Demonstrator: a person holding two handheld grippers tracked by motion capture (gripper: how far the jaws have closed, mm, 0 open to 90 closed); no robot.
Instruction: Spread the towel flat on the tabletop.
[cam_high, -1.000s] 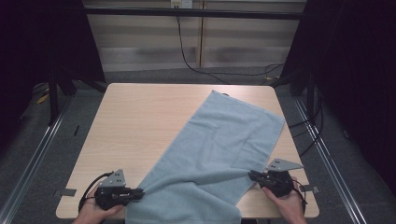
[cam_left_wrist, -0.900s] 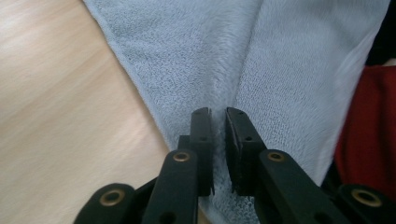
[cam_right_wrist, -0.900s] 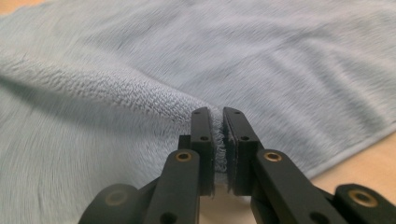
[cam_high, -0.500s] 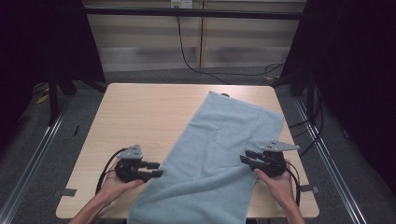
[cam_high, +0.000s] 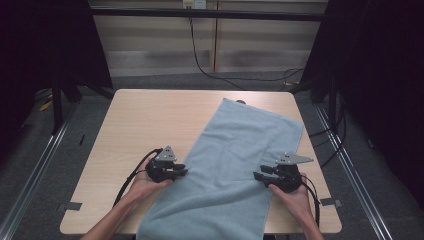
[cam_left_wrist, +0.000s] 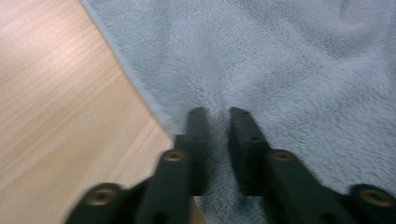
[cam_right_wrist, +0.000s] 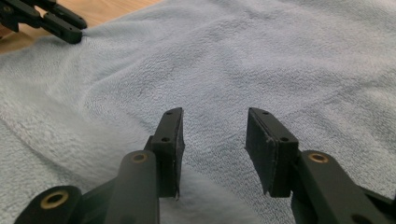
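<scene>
- The left gripper (cam_high: 181, 171) is at the near left part of the table (cam_high: 140, 120), held by the person's left hand (cam_high: 145, 184). Its tips are on the left edge of the light blue towel (cam_high: 240, 165).
- In the left gripper view, its two black jaws are almost together, and a small ridge of the towel (cam_left_wrist: 280, 70) is pinched between them, just inside the towel's edge. The bare wood of the table (cam_left_wrist: 56, 93) is on the left of the jaws.
- The right gripper (cam_high: 257, 176) is at the near right part, held by the right hand (cam_high: 295, 192). It points to the left, over the right edge of the towel.
- In the right gripper view, its jaws stand apart with a clear gap; they have just been opening. The towel (cam_right_wrist: 233, 60) lies under and beyond them, but nothing is pressed between the pads. I cannot tell if the lower tips touch the cloth.
- The same view shows the left gripper (cam_right_wrist: 77, 29) far off at the top left, with its tip on the towel's edge.
- The towel lies flat and slanted on the table: its near end hangs over the near edge, and its far end reaches the far right corner. Soft wrinkles run from the pinch of the left gripper.
- A black cable trails from each gripper toward the person.
- Beyond the table is a grey floor (cam_high: 150, 82) with a black cable (cam_high: 220, 75) on it, and dark curtains (cam_high: 50, 45) stand on both sides.
- Nothing lies between the two grippers except the towel itself.
</scene>
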